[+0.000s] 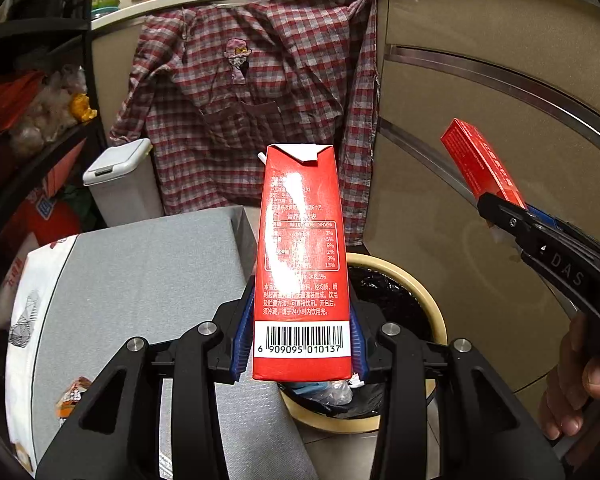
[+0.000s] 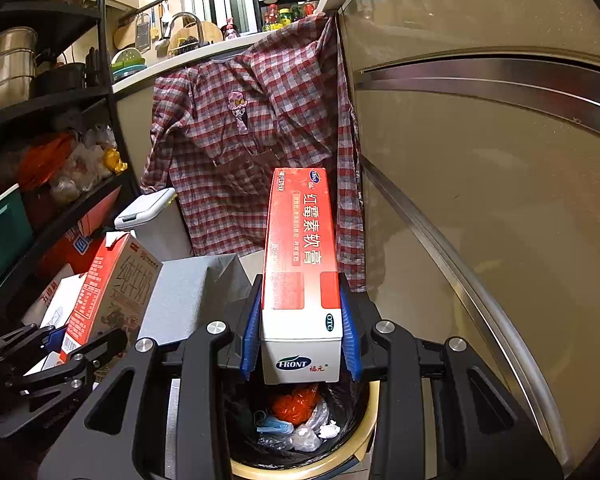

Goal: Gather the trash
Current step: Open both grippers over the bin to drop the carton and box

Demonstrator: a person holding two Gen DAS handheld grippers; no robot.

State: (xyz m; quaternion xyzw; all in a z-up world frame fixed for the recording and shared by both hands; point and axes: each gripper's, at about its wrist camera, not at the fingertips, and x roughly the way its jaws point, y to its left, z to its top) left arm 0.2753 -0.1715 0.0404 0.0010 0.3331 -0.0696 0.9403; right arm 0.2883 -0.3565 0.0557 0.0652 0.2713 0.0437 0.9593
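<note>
My left gripper is shut on a red milk carton, held upright near the rim of a round bin lined with a black bag. My right gripper is shut on a red and white ointment box, held directly above the same bin, which holds crumpled plastic and paper trash. The right gripper with its box shows at the right of the left wrist view. The left gripper with its carton shows at the lower left of the right wrist view.
A grey box stands left of the bin. A small white lidded bin sits behind it. A plaid shirt hangs on the cabinet ahead. A dark shelf unit with bags is at the left. Beige cabinet doors curve along the right.
</note>
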